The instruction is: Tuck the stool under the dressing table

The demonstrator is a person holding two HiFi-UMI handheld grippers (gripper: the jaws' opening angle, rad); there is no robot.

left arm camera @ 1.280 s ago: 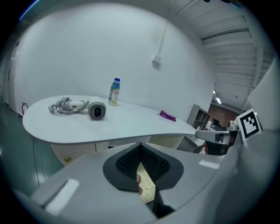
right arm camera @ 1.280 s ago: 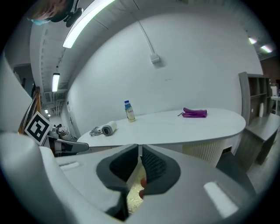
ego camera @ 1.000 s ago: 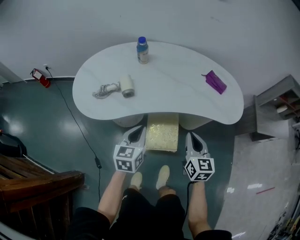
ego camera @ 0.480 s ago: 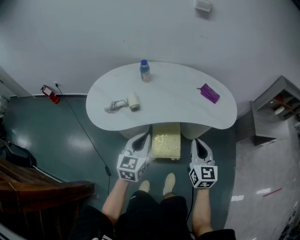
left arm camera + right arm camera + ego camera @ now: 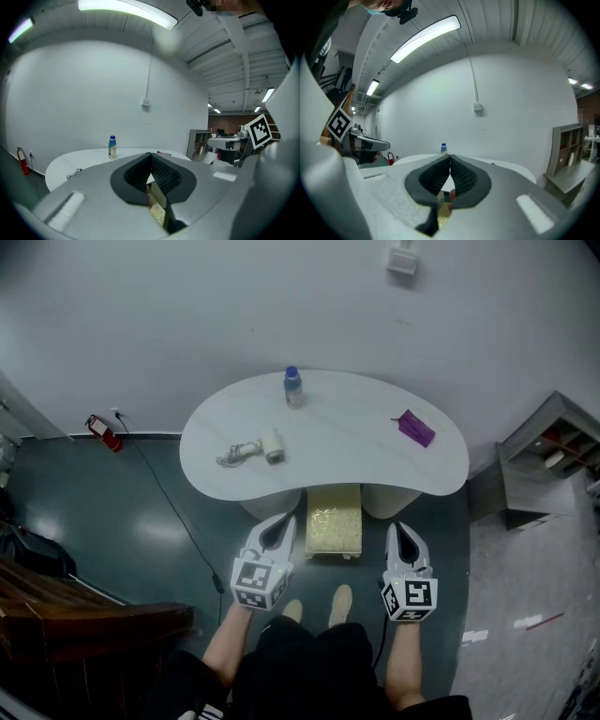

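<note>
The stool [image 5: 334, 519], with a cream-yellow padded seat, stands partly under the near edge of the white kidney-shaped dressing table [image 5: 356, 442]. My left gripper [image 5: 281, 524] hangs just left of the stool's near end, jaws shut on nothing. On the other side of the stool my right gripper [image 5: 405, 532] is also shut and empty. Neither touches the stool. In the left gripper view the shut pads [image 5: 151, 161] point over the tabletop [image 5: 89, 157]. The right gripper view shows its pads [image 5: 450, 165] closed, the table [image 5: 506, 165] behind.
On the table stand a blue-capped bottle [image 5: 293, 387], a small white roll with a cord [image 5: 272, 444] and a purple object [image 5: 412, 427]. A grey shelf unit [image 5: 548, 460] is at the right, a red extinguisher [image 5: 101, 430] and dark wooden furniture [image 5: 84, 624] at the left. The person's feet [image 5: 319, 606] are behind the stool.
Both grippers have risen and drawn back from the stool's sides. The head view has pulled back, so the table and stool look smaller and a wall fixture shows at the top.
</note>
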